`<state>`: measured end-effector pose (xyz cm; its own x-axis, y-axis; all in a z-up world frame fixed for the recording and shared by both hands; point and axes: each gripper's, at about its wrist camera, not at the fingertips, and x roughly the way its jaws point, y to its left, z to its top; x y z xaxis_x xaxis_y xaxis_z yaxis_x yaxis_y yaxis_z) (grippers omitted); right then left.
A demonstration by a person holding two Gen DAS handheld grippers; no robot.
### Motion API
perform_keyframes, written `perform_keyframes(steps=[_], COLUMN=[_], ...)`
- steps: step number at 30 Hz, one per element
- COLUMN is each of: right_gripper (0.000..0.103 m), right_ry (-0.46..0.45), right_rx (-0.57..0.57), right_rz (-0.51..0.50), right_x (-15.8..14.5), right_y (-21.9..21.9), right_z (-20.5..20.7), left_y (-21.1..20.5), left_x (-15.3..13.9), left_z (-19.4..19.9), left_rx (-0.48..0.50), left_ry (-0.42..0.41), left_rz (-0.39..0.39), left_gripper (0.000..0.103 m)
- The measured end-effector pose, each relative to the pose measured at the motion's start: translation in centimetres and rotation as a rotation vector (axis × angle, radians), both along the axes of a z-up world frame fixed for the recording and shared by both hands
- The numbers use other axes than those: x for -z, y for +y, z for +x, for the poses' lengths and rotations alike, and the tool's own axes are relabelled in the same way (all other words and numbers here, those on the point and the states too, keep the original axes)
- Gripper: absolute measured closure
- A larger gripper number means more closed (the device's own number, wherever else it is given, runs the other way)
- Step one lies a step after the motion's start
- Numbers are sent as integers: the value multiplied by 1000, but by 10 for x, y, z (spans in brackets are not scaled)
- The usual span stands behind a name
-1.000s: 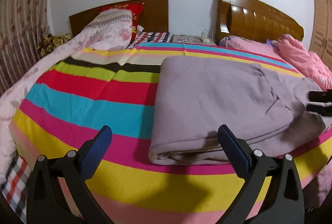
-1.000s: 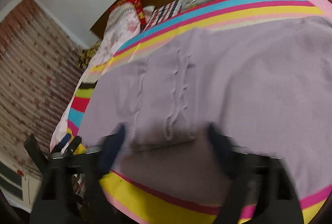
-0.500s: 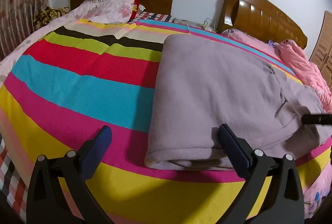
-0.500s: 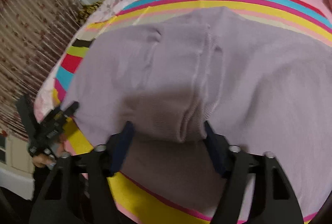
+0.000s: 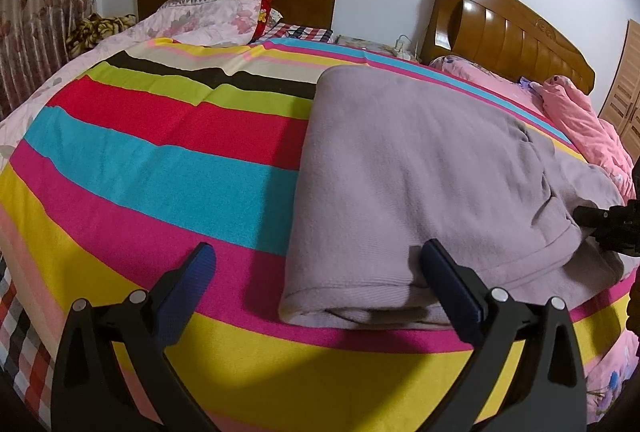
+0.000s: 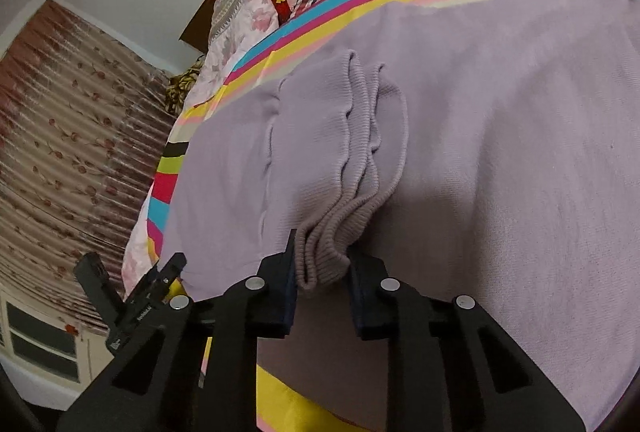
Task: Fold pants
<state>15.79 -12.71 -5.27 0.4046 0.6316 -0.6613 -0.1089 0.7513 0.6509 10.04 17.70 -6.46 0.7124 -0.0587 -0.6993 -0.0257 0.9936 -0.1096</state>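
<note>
Lilac knit pants [image 5: 420,168] lie folded on a striped bedspread [image 5: 160,152]. My left gripper [image 5: 320,264] stands open low over the bed, the pants' near left corner between its fingers, untouched. The right finger [image 5: 448,280] overlaps the folded edge. In the right wrist view the pants [image 6: 500,152] fill the frame. My right gripper [image 6: 322,272] has its jaws closing, and both pads press on the bunched ribbed cuffs [image 6: 340,224]. The right gripper [image 5: 600,220] also shows at the pants' right end in the left wrist view.
Pillows [image 5: 216,8] and a dark headboard stand at the far end. A second bed with a wooden headboard [image 5: 512,32] and a pink quilt [image 5: 580,124] lies to the right. A flowered curtain [image 6: 60,152] hangs at the left. The left gripper [image 6: 132,292] shows at the bed's edge.
The right gripper's jaws narrowed from wide apart onto the ribbed cuffs, which bunched up between them. The left gripper sank closer to the bed early on, then stayed still and open.
</note>
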Motion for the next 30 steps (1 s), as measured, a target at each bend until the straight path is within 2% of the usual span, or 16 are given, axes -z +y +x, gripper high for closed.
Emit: perform_keyframes(steps=[8, 12, 14, 16, 18, 20, 22, 24, 26, 27, 28, 30], right_gripper=[83, 85, 86, 86, 86, 86, 86, 86, 87, 87, 87, 87], right_ry=[-37, -95, -126, -162, -191, -183, -129, -95, -102, -107, -109, -135], right_rx=[11, 20, 24, 24, 27, 29, 36, 40, 44, 44, 45, 44], right_rz=[-28, -51, -39, -32, -35, -35, -11, -13, -18, -21, -22, -29], right_x=[-5, -18, -29, -42, -49, -45, -28, -14, -8, -8, -10, -17], right_y=[1, 7, 8, 7, 5, 3, -2, -4, -4, -4, -3, -2], right_z=[-3, -8, -12, -17, -20, -20, -20, -22, -23, -23, -22, -23], left_y=[-3, -3, 1, 7, 15, 18, 11, -5, -19, -20, -19, -14], left_x=[0, -1, -10, -25, -42, -50, -50, -37, -14, -10, -9, -11], left_z=[-1, -2, -5, -13, -18, -16, -8, 4, 17, 18, 16, 19], left_rx=[-4, -3, -12, -39, -49, -46, -28, -13, 15, 11, -6, -8], left_ry=[0, 17, 21, -24, -62, -72, -55, 0, 71, 72, 55, 83], left_rz=[2, 3, 4, 10, -27, -60, -34, 69, 157, 160, 129, 74], left_gripper=[1, 1, 2, 2, 2, 2, 2, 2, 2, 1, 1, 2])
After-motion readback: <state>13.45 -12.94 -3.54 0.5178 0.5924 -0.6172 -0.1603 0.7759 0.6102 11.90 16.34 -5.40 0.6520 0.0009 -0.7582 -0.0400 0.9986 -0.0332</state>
